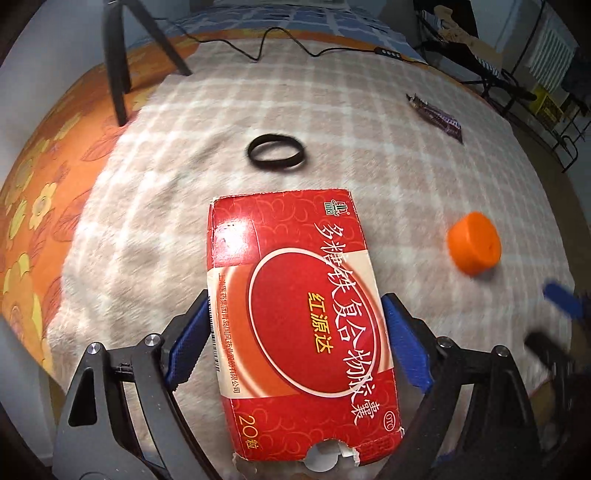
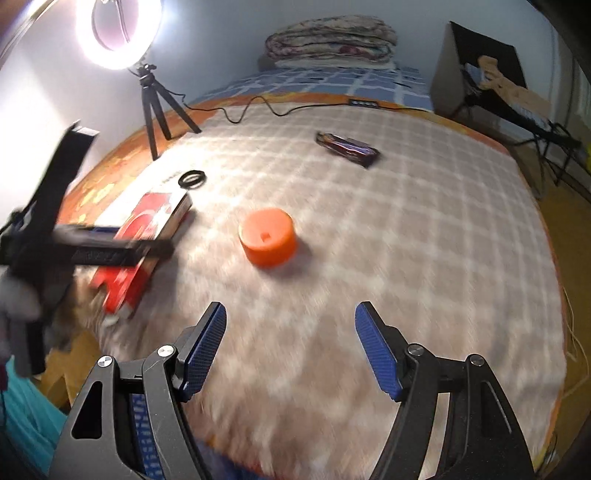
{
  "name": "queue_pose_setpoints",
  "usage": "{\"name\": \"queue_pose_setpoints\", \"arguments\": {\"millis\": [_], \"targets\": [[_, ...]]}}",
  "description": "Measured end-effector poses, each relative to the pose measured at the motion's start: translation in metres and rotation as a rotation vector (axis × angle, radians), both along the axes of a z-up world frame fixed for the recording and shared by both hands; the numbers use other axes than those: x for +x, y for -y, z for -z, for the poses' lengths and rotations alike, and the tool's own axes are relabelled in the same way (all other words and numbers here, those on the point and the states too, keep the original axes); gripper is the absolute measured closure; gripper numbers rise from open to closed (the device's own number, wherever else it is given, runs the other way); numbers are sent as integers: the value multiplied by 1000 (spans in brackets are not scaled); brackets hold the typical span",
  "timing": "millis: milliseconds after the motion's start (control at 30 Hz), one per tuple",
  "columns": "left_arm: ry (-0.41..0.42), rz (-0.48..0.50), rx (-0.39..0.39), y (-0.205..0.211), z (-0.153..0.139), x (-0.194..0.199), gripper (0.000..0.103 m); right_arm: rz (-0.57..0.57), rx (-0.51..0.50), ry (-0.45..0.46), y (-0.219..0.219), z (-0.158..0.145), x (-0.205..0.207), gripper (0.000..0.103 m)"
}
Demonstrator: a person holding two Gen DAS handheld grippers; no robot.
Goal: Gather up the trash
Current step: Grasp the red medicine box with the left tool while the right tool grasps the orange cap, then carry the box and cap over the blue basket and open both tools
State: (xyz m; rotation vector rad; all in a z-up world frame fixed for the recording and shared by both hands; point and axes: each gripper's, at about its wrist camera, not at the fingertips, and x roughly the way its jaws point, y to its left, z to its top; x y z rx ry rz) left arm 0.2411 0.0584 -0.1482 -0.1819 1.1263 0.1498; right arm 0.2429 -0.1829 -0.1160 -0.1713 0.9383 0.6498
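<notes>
Trash here begins with a red medicine box (image 1: 299, 325), which sits between the blue pads of the left claw (image 1: 295, 332); both pads press against its long sides, so that claw is pinching the box. The box's torn near end reaches back toward the claw's body, and its far end juts out past the fingertips over a beige checked blanket (image 1: 369, 110) that covers the bed.

Just beyond the box's far end lies a black ring-shaped band (image 1: 276, 151) flat on the blanket. To the right of the left claw, apart from the box, an orange cap (image 1: 474, 242) sits on the blanket. Farther out and to the right lies a dark snack wrapper (image 1: 437, 117). At the far left stand black tripod legs (image 1: 122, 55), with a black cable (image 1: 258, 51) trailing across the far edge.

The right claw (image 2: 290, 343) is spread wide with nothing between its blue pads, hovering over the blanket. Ahead of it and slightly left is the orange cap, top face up. Off to its left the box shows in the blurred left claw. Far ahead lies the wrapper, and at far left a lit ring light (image 2: 118, 29) tops the tripod. A folded quilt (image 2: 330, 40) rests at the far end of the bed.
</notes>
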Motion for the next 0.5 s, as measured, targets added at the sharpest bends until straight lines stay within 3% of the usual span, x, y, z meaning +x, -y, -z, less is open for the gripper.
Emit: {"name": "queue_pose_setpoints", "arguments": {"millis": [167, 267, 500], "targets": [[8, 8, 21, -9, 0, -14, 13, -21, -44, 26, -35, 9, 15, 33], [12, 16, 24, -10, 1, -18, 13, -29, -64, 15, -50, 16, 23, 48], [16, 15, 16, -13, 0, -23, 13, -4, -79, 1, -54, 22, 33, 59]]}}
